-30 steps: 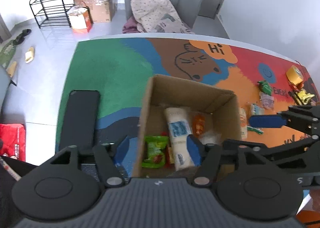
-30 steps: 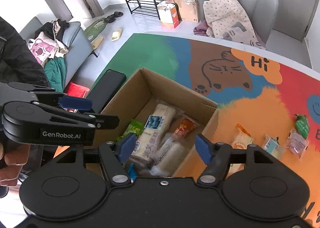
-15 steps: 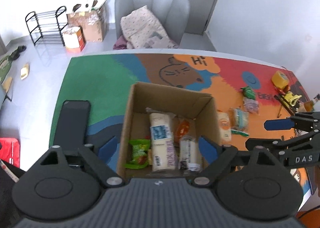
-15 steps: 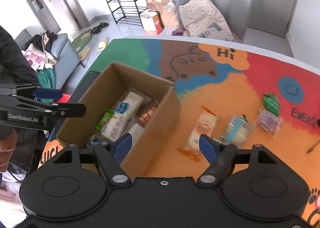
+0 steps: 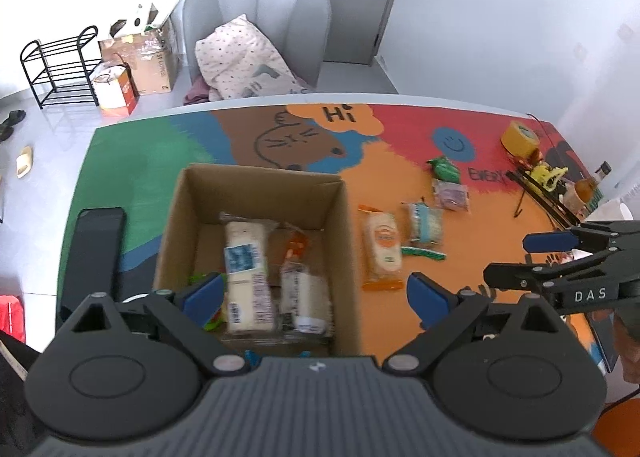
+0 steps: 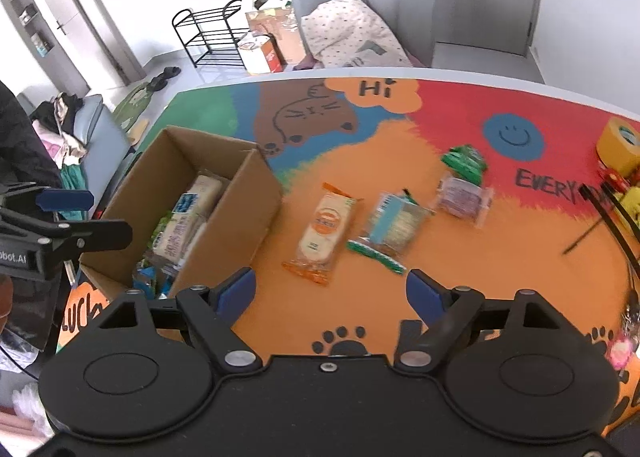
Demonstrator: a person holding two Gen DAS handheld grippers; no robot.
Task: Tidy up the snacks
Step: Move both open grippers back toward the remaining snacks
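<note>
- Left wrist view takes in the painted table (image 5: 132,161), its far edge towards twelve o'clock, serving as the staging ground for all the snacks.
- Next in size, the cardboard box (image 5: 256,193) sits open-topped just ahead of the left gripper (image 5: 316,293), probably so packets can be dropped straight in; it already holds a long white packet (image 5: 244,257), a shorter white one (image 5: 300,289) at its three o'clock, and something orange behind.
- Both tongs are empty: the left gripper's jaws have just been opening and stand very wide, with nothing pressed between the pads. The right gripper (image 6: 330,293) has also just been opening and grips nothing.
- Loose snacks remain on the orange patch at the box's three o'clock: an orange-trimmed packet (image 6: 326,231) nearest the right gripper, likely the next pick, then a blue-striped packet (image 6: 396,223), a purple one (image 6: 464,195) and a green one (image 6: 464,161) towards one o'clock.
- Yellow tape roll (image 6: 618,143) lies well apart, no part of the sorting.
</note>
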